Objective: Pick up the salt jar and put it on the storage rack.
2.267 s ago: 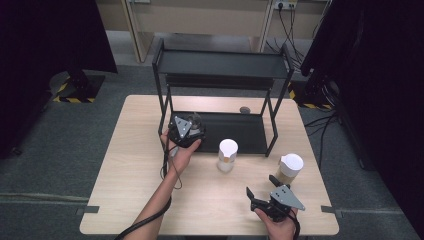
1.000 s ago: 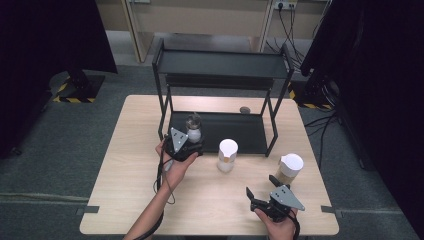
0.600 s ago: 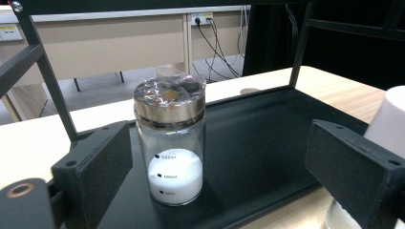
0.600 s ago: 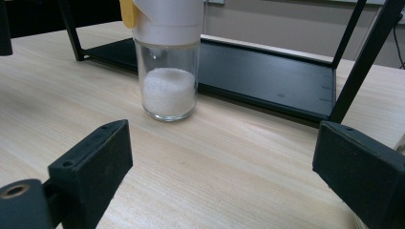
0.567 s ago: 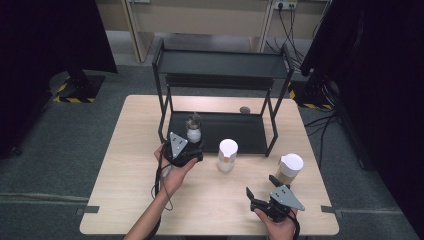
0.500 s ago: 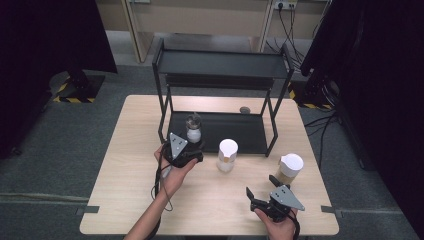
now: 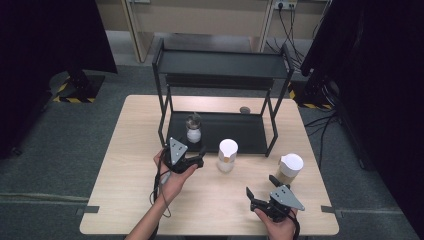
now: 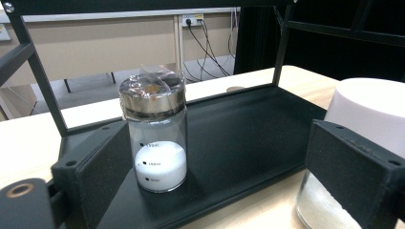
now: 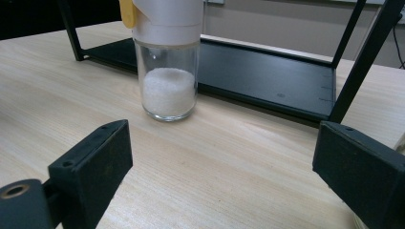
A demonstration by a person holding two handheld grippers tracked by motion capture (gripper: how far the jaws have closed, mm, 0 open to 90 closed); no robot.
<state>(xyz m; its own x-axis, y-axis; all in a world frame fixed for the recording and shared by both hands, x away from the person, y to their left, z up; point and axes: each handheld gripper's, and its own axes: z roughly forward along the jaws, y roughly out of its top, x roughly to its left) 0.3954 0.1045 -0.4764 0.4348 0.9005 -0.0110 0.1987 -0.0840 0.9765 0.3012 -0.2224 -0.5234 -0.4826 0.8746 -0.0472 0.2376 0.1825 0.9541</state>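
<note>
My left gripper (image 7: 196,161) stands released, nothing between its jaws, aimed at the steel-capped jar (image 8: 155,131) standing upright on the bottom shelf of the black rack (image 7: 260,142), near its left front corner. The white-lidded jar (image 7: 227,155) sits on the table (image 7: 135,165) just beside, likely next for shelving. My right gripper (image 7: 261,192) rests spread, empty, well apart, near the third jar (image 7: 289,168).

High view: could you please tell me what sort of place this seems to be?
Probably a lab or test room rather than a kitchen: a lone wooden table on grey carpet, a bare black rack, dark curtains at both sides, and wall sockets with loose cables behind.
</note>
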